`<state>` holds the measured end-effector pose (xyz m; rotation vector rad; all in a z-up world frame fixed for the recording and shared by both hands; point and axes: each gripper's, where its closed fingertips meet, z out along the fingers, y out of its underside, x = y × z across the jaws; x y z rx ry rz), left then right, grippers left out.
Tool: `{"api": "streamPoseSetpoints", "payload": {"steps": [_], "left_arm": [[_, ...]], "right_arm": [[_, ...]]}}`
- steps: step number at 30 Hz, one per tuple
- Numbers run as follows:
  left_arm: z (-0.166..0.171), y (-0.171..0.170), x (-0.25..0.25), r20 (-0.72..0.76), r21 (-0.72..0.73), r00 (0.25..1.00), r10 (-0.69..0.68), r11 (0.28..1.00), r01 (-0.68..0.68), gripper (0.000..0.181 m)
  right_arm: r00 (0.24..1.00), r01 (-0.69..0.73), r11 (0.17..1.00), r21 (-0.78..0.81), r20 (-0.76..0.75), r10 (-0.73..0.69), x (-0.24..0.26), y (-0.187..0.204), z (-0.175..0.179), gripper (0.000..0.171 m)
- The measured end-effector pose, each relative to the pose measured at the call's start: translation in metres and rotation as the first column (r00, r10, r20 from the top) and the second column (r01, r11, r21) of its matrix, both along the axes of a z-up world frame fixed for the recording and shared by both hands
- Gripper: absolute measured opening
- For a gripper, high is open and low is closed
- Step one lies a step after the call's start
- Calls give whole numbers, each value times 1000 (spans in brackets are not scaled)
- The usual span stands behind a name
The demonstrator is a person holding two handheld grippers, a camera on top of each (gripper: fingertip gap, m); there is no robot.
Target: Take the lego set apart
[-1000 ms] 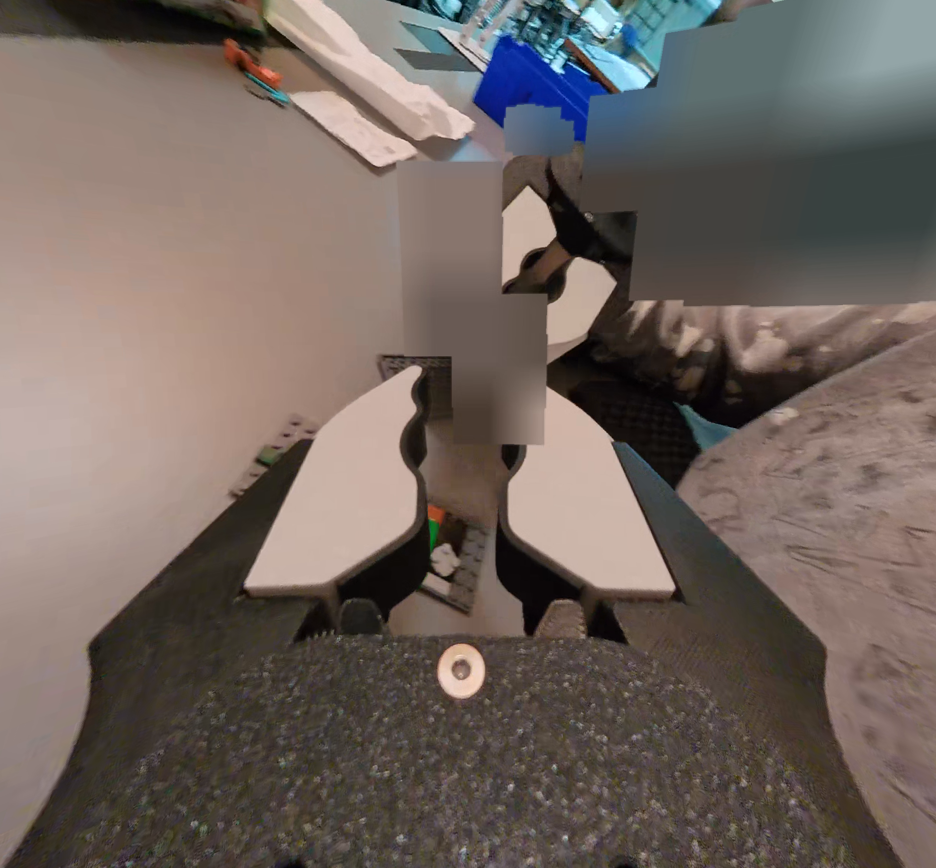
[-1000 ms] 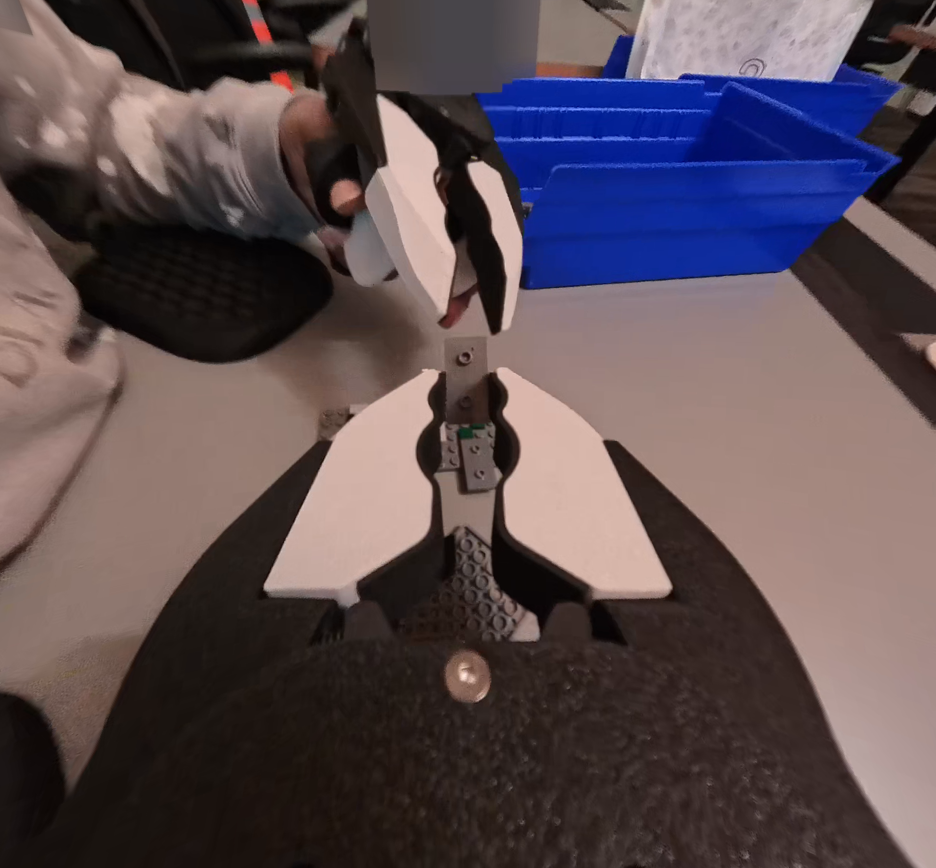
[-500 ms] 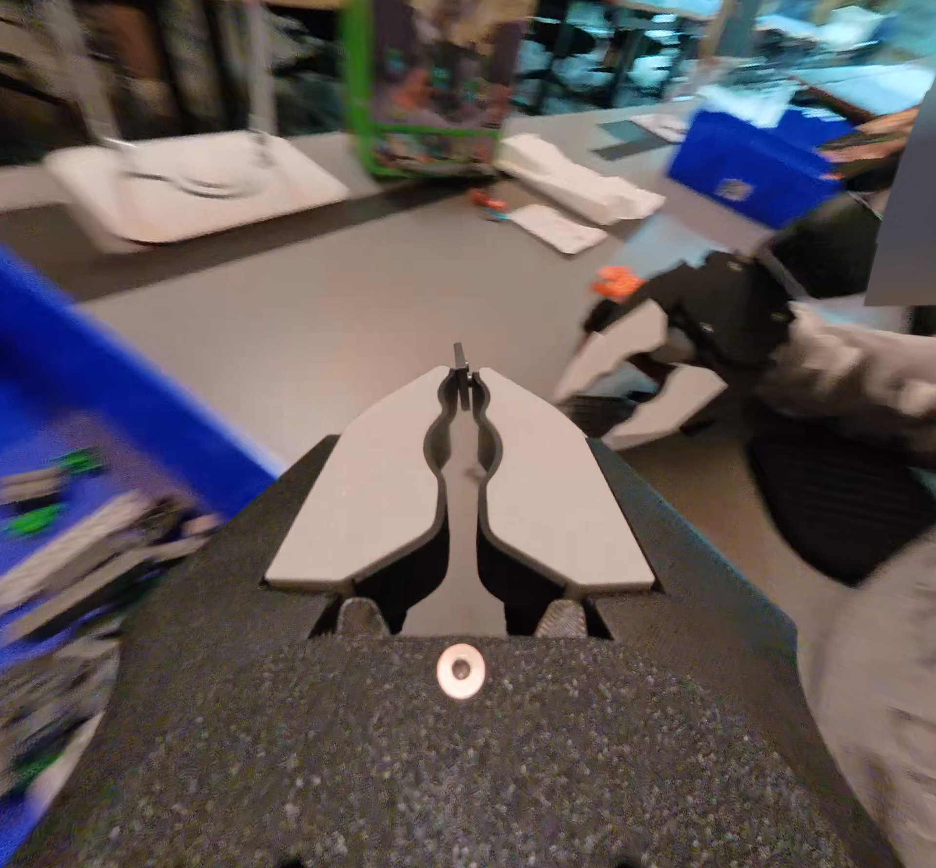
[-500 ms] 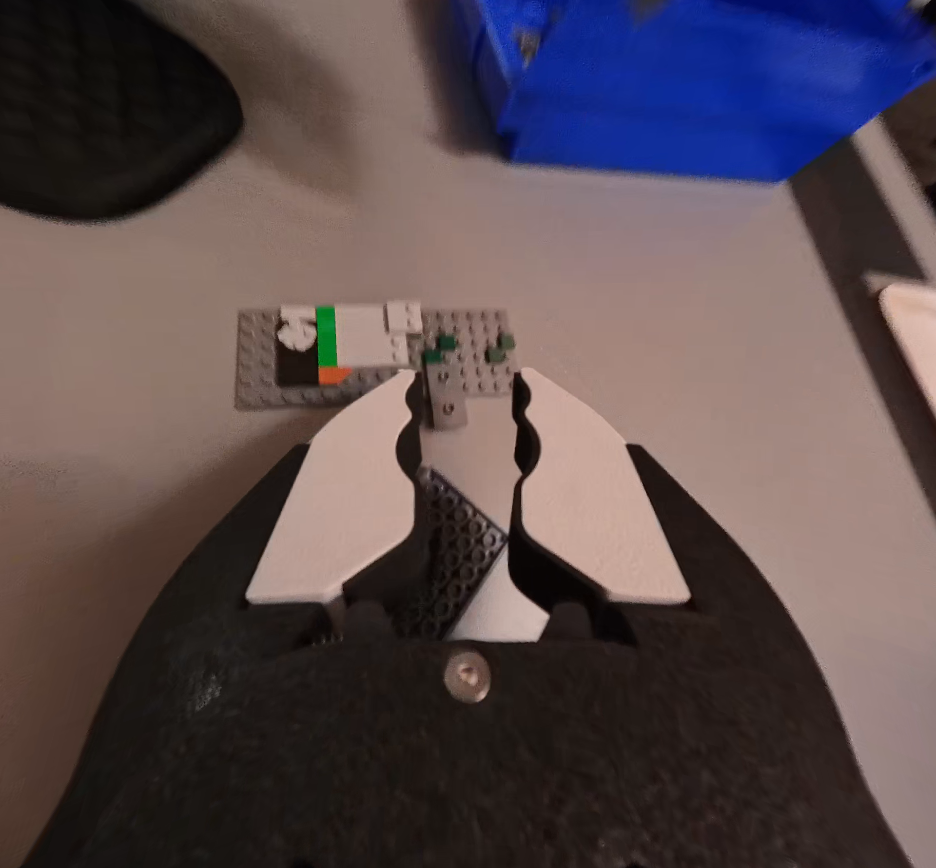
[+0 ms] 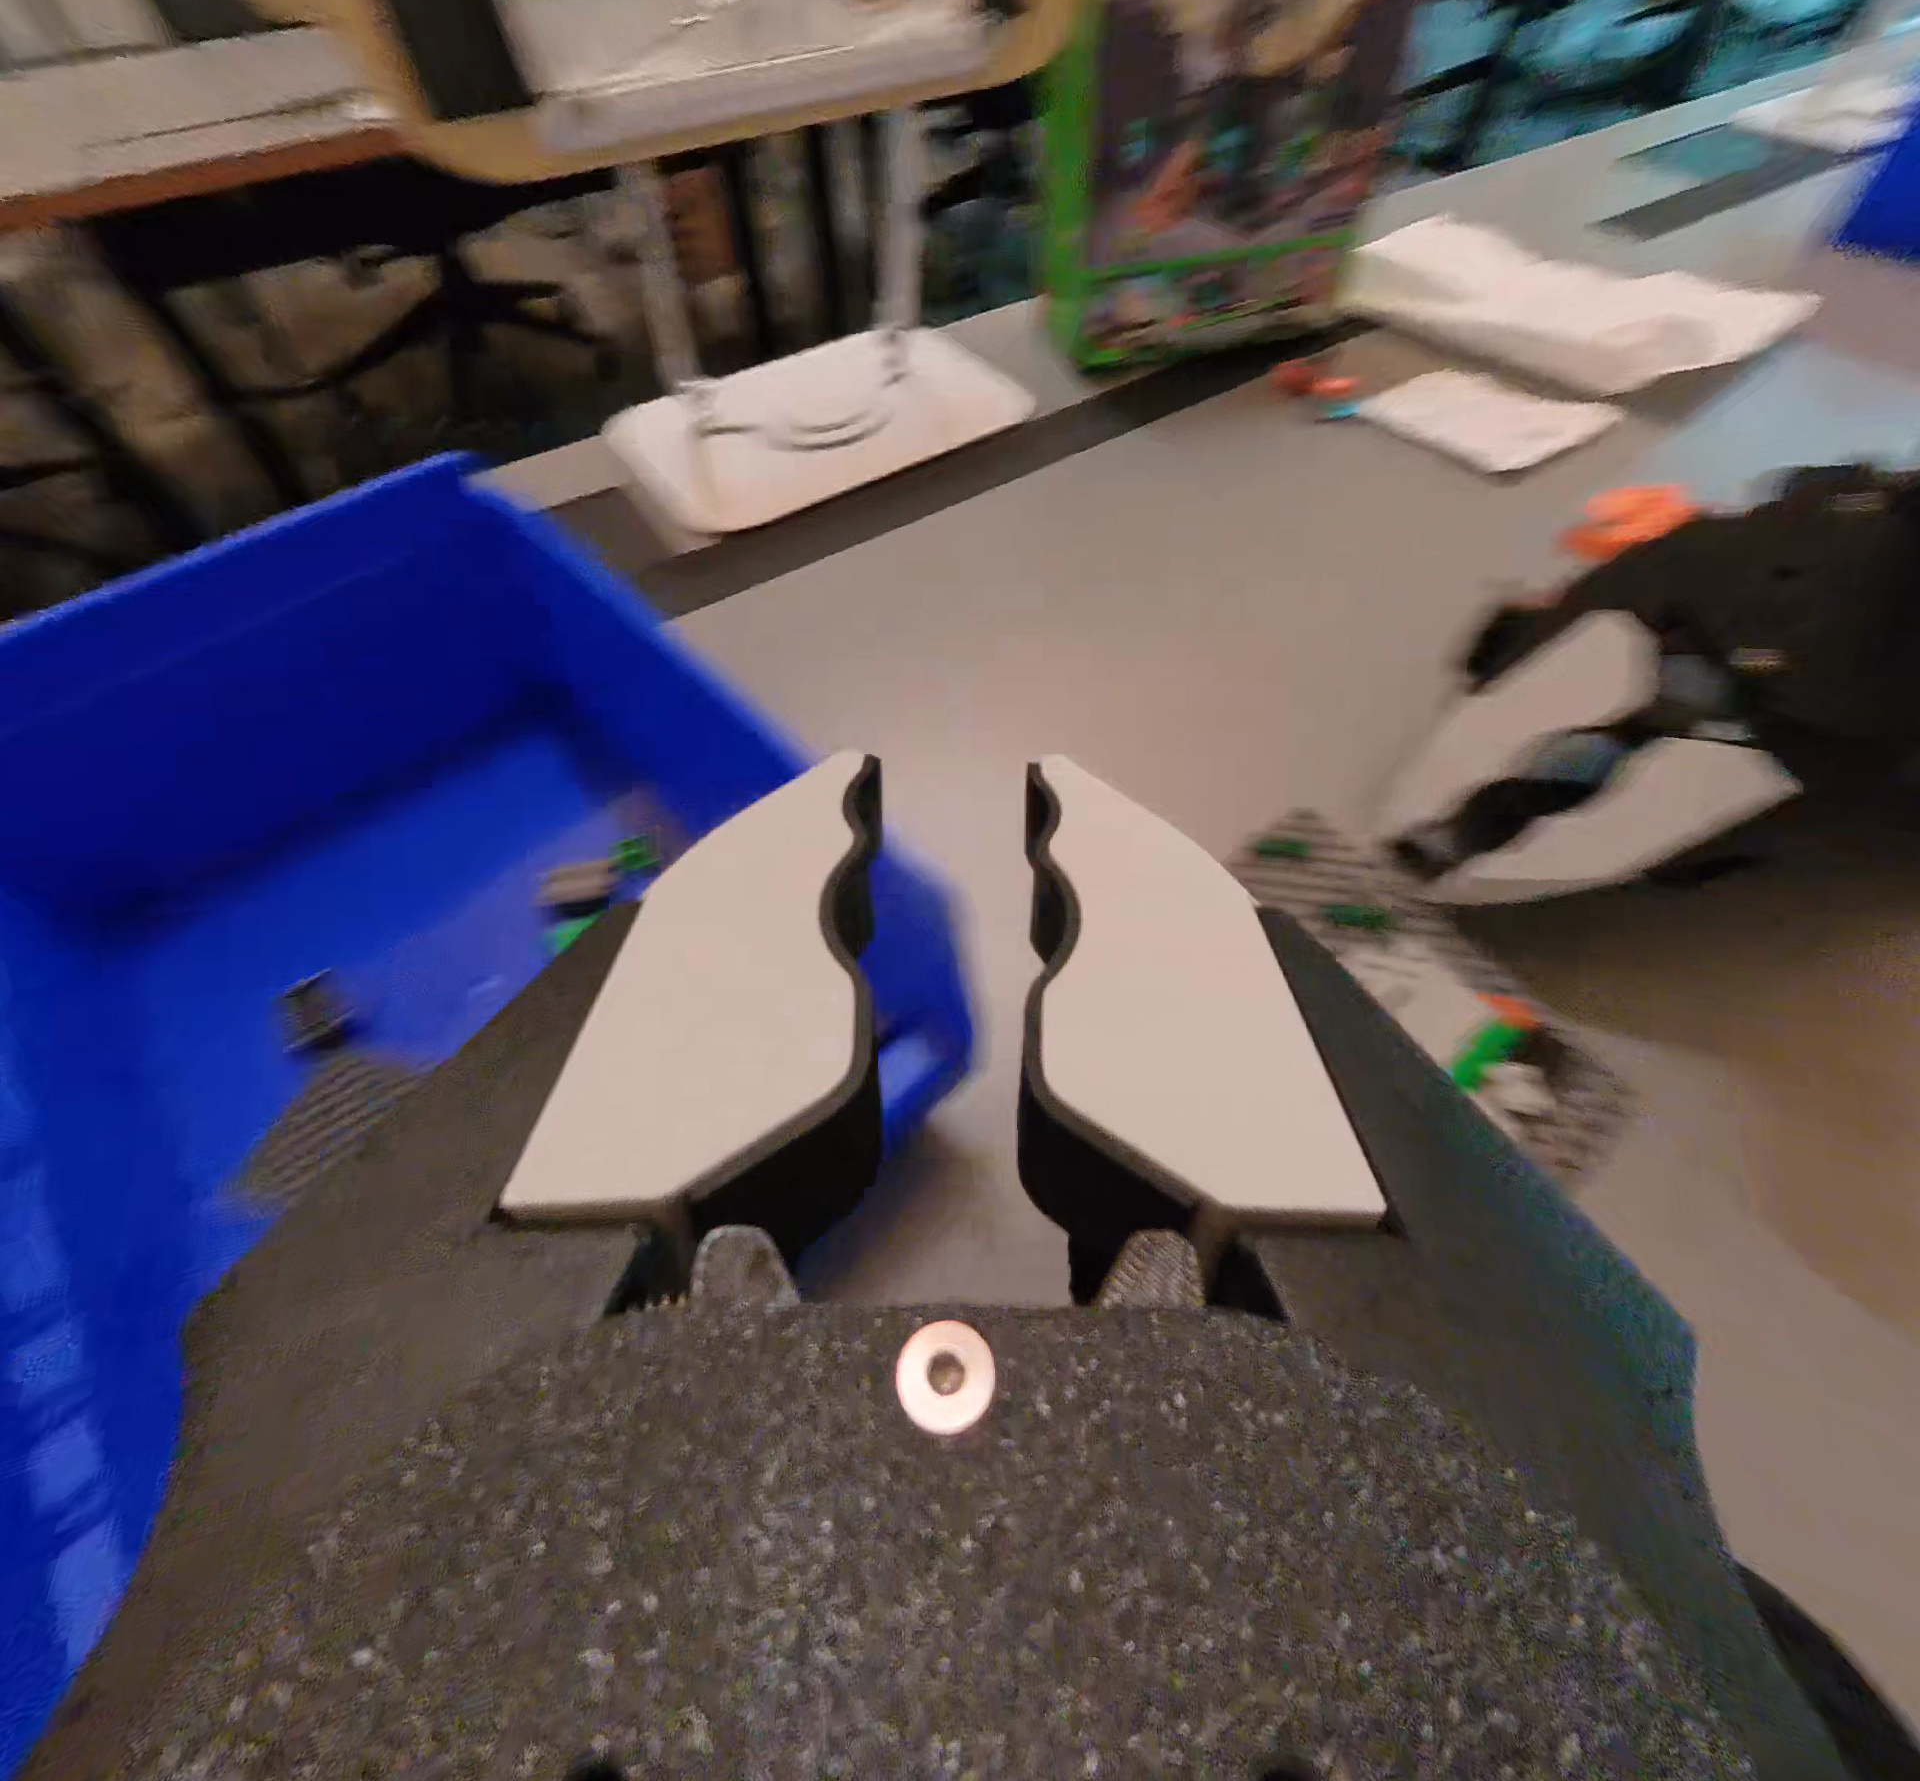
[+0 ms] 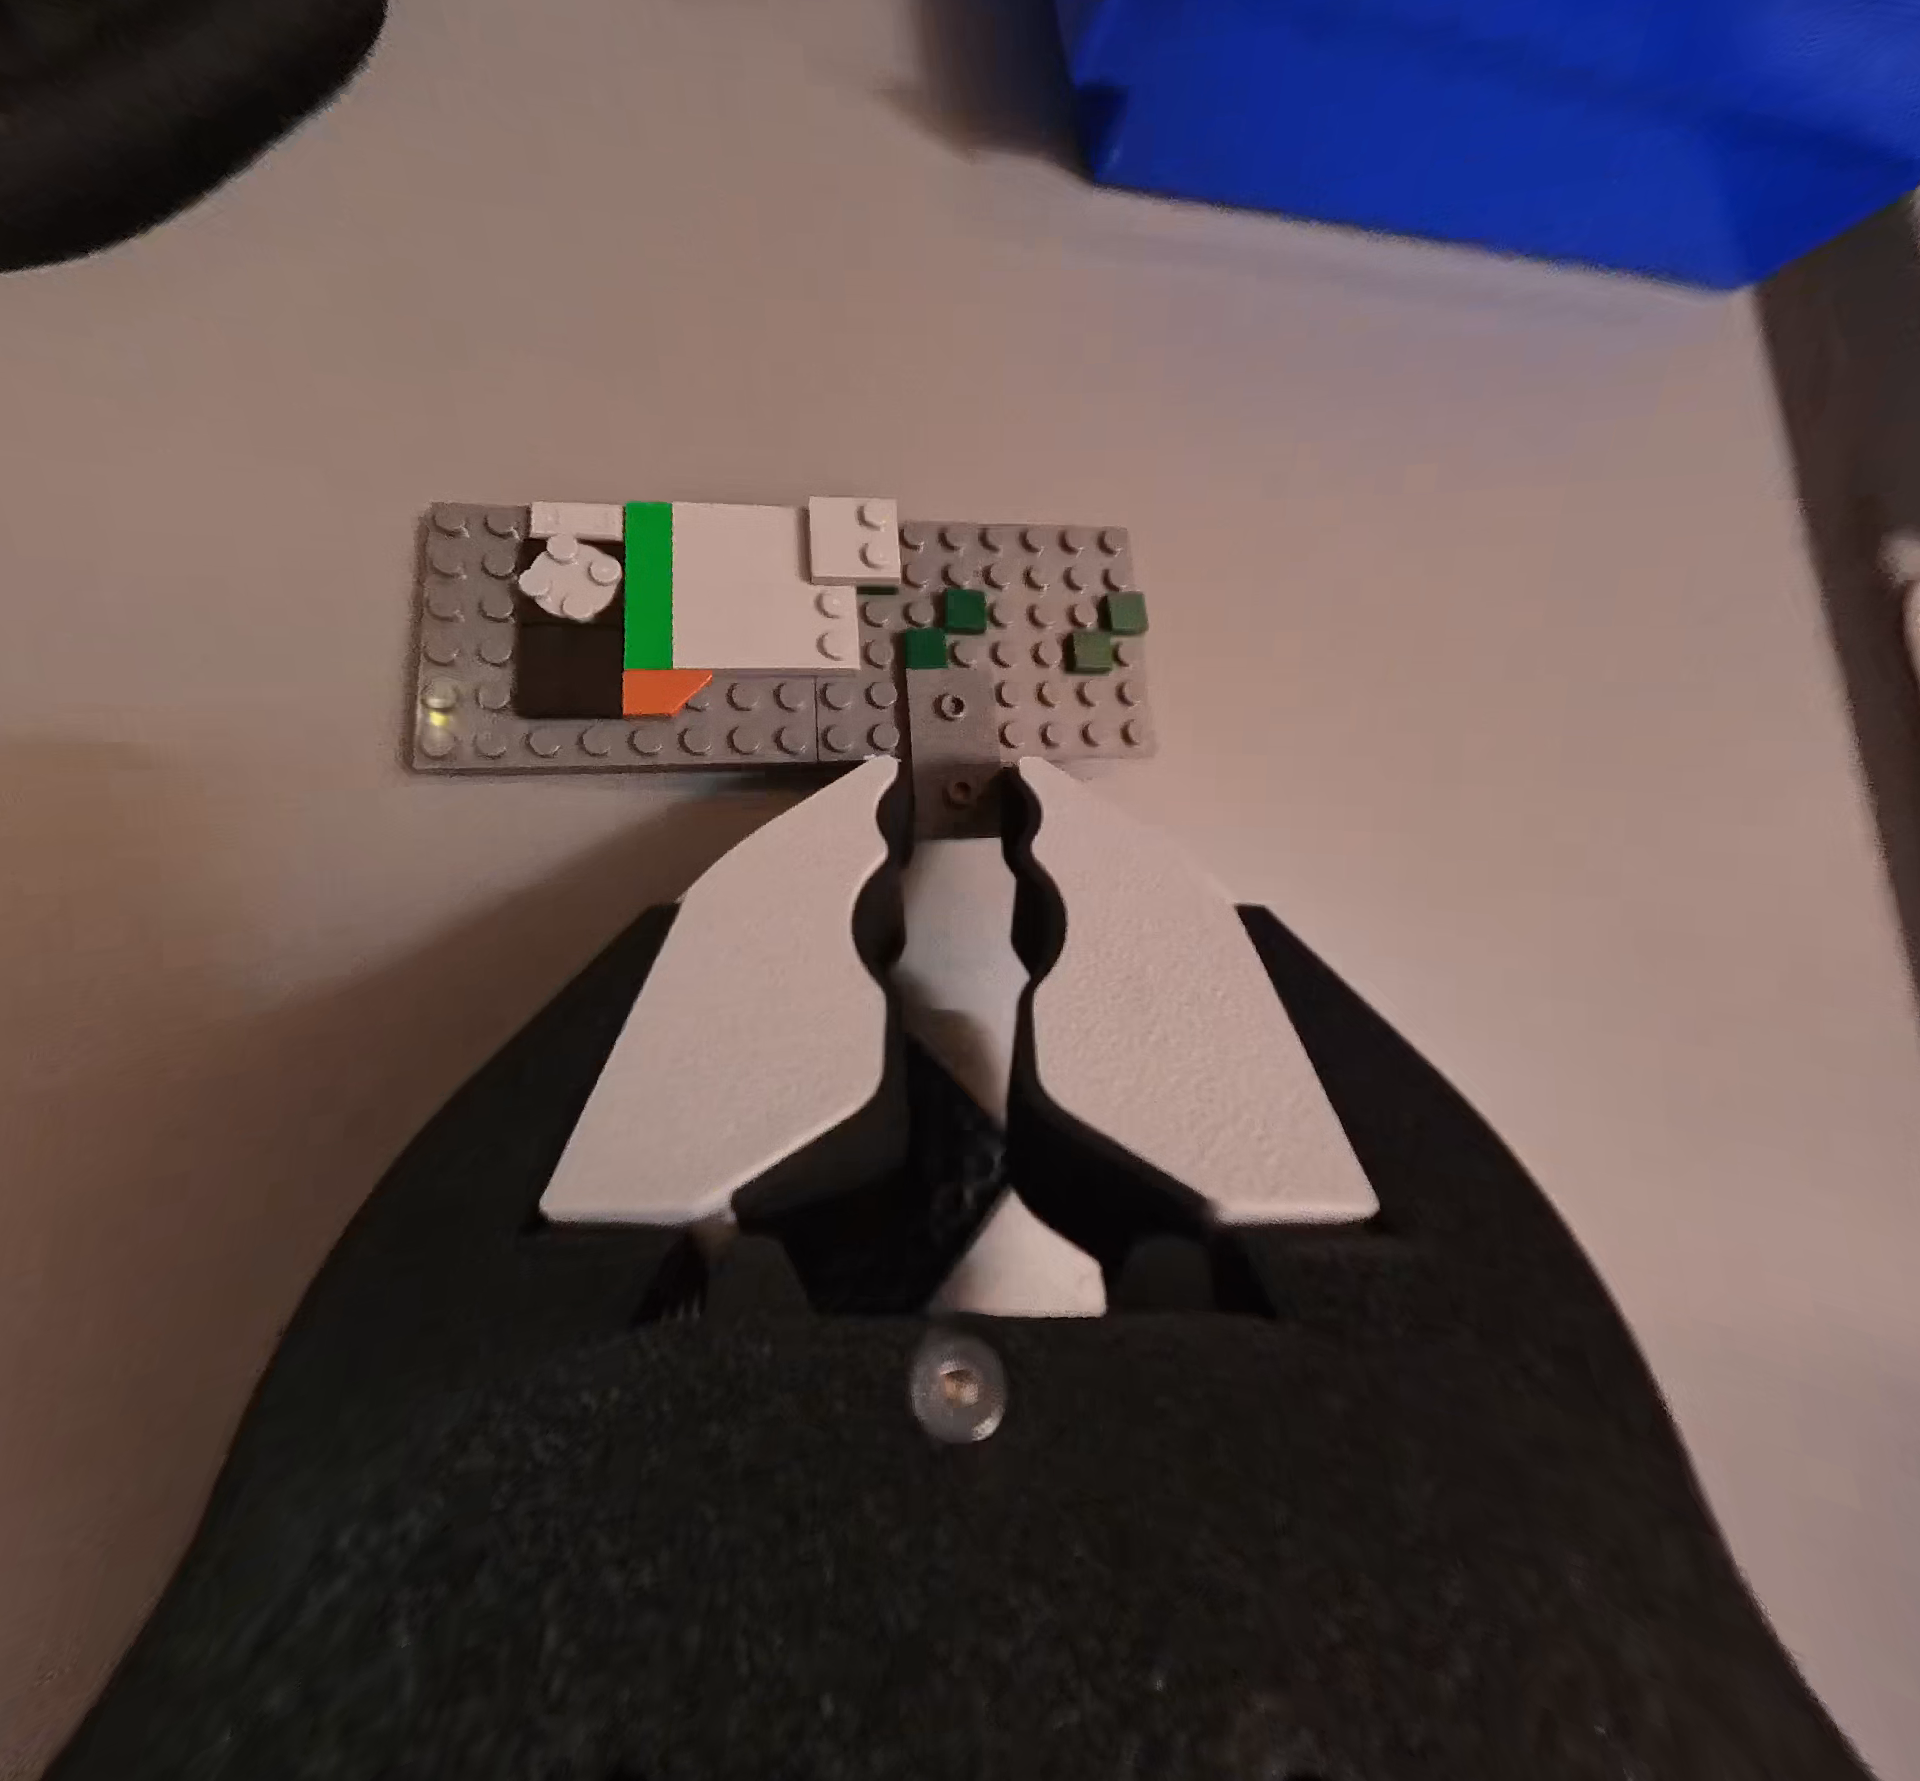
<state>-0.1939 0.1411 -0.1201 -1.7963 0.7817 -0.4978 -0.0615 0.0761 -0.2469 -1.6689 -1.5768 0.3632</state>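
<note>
Two grey studded baseplates joined end to end make up the lego set [image 6: 779, 682], which lies flat on the pale table [image 6: 1351, 588]; its left half carries a white tile, a bright green strip [image 6: 647, 599], an orange wedge [image 6: 665, 692], a dark brown block and a small round pale piece, while the right half bears a few little dark green studs [image 6: 964, 611]. At the near edge of the right half, a narrow grey plate [image 6: 951, 734] sticks out toward the camera, and the right gripper [image 6: 958, 775] has its white fingers [image 6: 779, 983] closed in on the near end of that plate, pinching it between the tips (low over the tabletop, the rest of the set lying just beyond). Past the set, at the upper right of the right wrist view, stands a blue bin [image 6: 1507, 69], and a black mesh object [image 6: 156, 17] fills the far left corner. From the left wrist view, the left gripper [image 5: 954, 775] is spread wide with nothing between its fingers, poised at the near corner of a blue bin [image 5: 364, 692] holding a few small loose pieces [image 5: 312, 1009]. Much of this view is blurred. Farther right the lego set [image 5: 1351, 900] appears as a smear beside the right gripper [image 5: 1455, 796]. A green-edged box [image 5: 1216, 121], a white tray [image 5: 821, 443] and white sheets [image 5: 1558, 308] lie well beyond.
</note>
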Motion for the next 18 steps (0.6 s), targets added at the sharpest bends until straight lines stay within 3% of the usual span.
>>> {"api": "streamPoseSetpoints", "payload": {"steps": [3,7,9,12,13,16,18], "left_arm": [[-13,-36,51,78,-130,966,-246,958,254,24],[-60,-57,86,91,-339,925,-369,862,377,37],[-67,-63,101,228,-421,897,-378,792,441,39],[-57,-68,118,466,-469,818,-338,689,552,26],[-58,-65,119,482,-481,815,-321,681,552,9],[-50,-65,123,592,-498,755,-282,608,618,5],[-49,-65,125,596,-497,750,-288,602,626,6]], "right_arm": [[999,-17,987,162,-42,24,1,3,18,16],[992,6,964,265,-122,28,4,2,38,16],[989,9,949,315,-142,38,6,0,49,16],[992,3,923,384,-121,47,9,-1,57,16],[992,5,912,410,-116,46,10,-2,60,16],[994,14,868,496,-102,42,13,-3,71,15],[998,2,820,572,-50,33,15,-3,74,16]]}}
